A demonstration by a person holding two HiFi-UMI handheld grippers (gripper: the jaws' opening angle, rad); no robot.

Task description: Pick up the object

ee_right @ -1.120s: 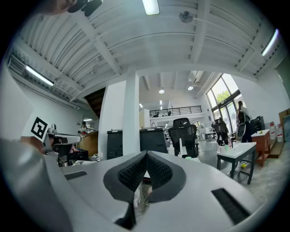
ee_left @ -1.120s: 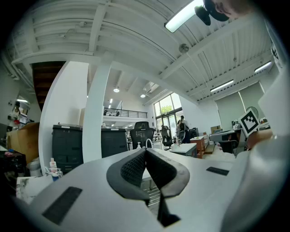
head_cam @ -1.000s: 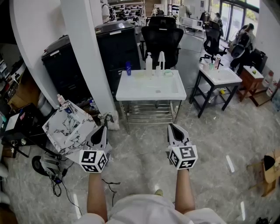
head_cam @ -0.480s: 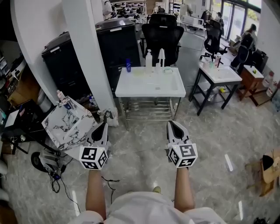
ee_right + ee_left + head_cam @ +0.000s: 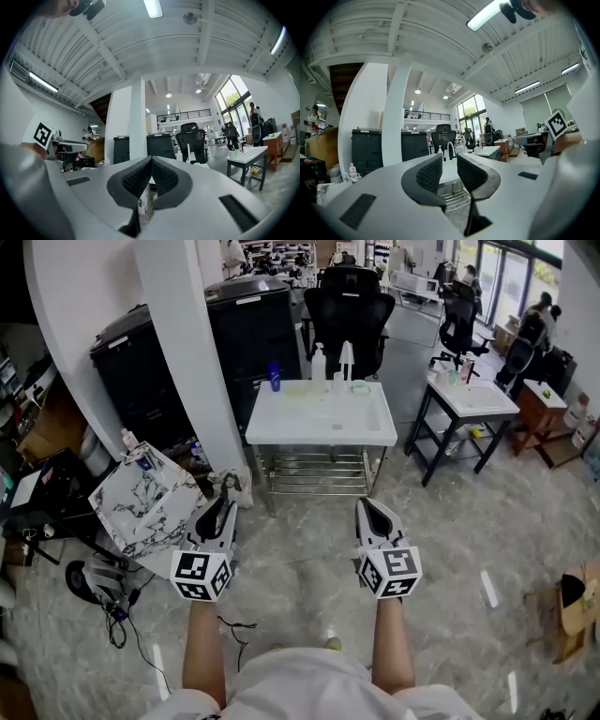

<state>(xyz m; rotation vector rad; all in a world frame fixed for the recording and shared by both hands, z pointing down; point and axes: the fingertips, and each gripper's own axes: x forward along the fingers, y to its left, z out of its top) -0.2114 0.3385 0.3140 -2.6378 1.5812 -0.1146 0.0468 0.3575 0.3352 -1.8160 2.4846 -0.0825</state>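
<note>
Task not begun. Left gripper (image 5: 218, 514) fingers slightly apart, right gripper (image 5: 376, 514) fingers together, both empty and well short of the white surface (image 5: 281, 427) carrying bottles (image 5: 319, 367).

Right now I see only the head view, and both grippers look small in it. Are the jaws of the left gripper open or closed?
Observer: The left gripper view shows the left gripper with its jaws apart by a narrow gap and nothing between them.
Operator: And the right one?
Observer: In the right gripper view, the right gripper has its jaws together at the tips and holds nothing.
Operator: Where does the left one point?
Observer: Through its gap I see the white table, well ahead of the jaws.
</note>
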